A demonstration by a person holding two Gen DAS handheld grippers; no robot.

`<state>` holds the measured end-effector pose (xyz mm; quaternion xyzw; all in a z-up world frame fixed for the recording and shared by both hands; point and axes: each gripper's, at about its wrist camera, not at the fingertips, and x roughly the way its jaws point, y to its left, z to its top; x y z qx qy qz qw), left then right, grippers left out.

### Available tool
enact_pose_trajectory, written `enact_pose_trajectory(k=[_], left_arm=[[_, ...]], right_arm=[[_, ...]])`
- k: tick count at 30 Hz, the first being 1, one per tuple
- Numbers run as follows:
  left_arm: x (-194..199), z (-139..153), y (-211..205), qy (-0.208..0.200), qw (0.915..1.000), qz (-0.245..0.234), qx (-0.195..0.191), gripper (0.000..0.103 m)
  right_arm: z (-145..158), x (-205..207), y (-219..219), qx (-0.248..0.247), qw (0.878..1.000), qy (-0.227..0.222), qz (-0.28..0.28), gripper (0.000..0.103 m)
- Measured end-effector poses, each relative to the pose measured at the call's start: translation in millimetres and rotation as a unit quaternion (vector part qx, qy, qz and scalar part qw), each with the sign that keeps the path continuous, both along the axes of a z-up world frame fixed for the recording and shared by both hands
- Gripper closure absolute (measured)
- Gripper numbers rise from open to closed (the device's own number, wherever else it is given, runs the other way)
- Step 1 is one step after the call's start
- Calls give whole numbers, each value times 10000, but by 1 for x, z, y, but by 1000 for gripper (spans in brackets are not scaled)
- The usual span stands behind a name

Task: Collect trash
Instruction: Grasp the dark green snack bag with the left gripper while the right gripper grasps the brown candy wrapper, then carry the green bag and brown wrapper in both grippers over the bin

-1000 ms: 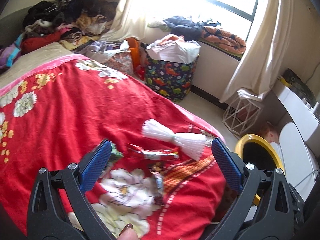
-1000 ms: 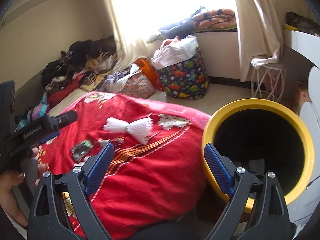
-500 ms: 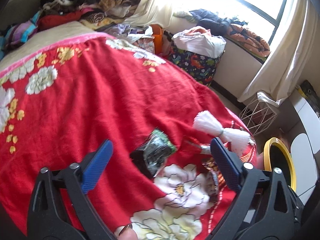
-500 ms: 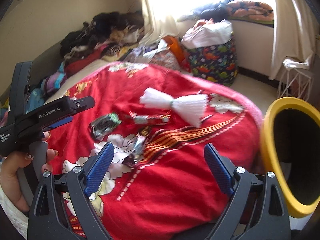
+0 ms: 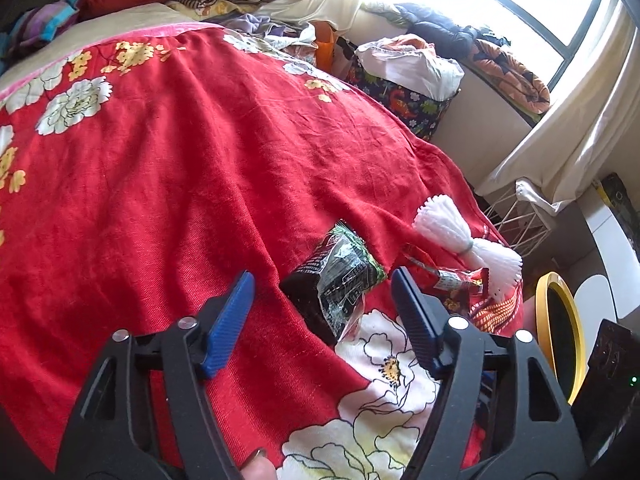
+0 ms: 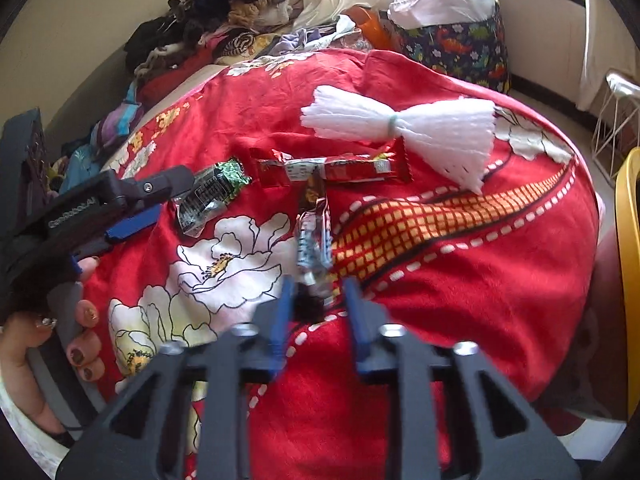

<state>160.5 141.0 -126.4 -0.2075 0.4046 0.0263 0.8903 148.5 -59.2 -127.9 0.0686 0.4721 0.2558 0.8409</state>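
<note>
Both claws are closing over wrappers lying on the red bedspread (image 5: 180, 168): the left claw (image 5: 322, 286) around a dark wrapper (image 5: 336, 276), the right claw (image 6: 316, 286) around a silvery wrapper (image 6: 314, 236), neither pinched yet.

Glossy crinkled plastic wrappers (image 5: 338, 276) on a matt, finely woven red cloth blanket (image 5: 180, 168)

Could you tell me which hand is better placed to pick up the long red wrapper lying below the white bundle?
Neither is free: the left tongs are closing around the black-green wrapper, the right tongs around the brown-silver wrapper. The right looks likelier afterwards; the red wrapper lies just beyond its target.
</note>
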Motion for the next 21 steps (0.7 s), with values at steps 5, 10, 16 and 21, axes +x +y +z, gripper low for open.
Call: enact_pose_trajectory(k=[5, 10, 16, 21], left_arm=[[5, -3, -7, 35, 9999, -61, 89, 64], [5, -6, -19, 90, 9996, -147, 211, 89], [-3, 7, -29, -124, 9989, -308, 325, 92], [-8, 32, -31, -419, 9982, -245, 361, 92]], right_arm=[[7, -15, -14, 105, 9999, -87, -44, 85], [15, -28, -29, 186, 9996, -177, -113, 85], [25, -38, -42, 214, 9990, -331, -194, 85], [30, -42, -50, 275, 9984, -429, -263, 85]])
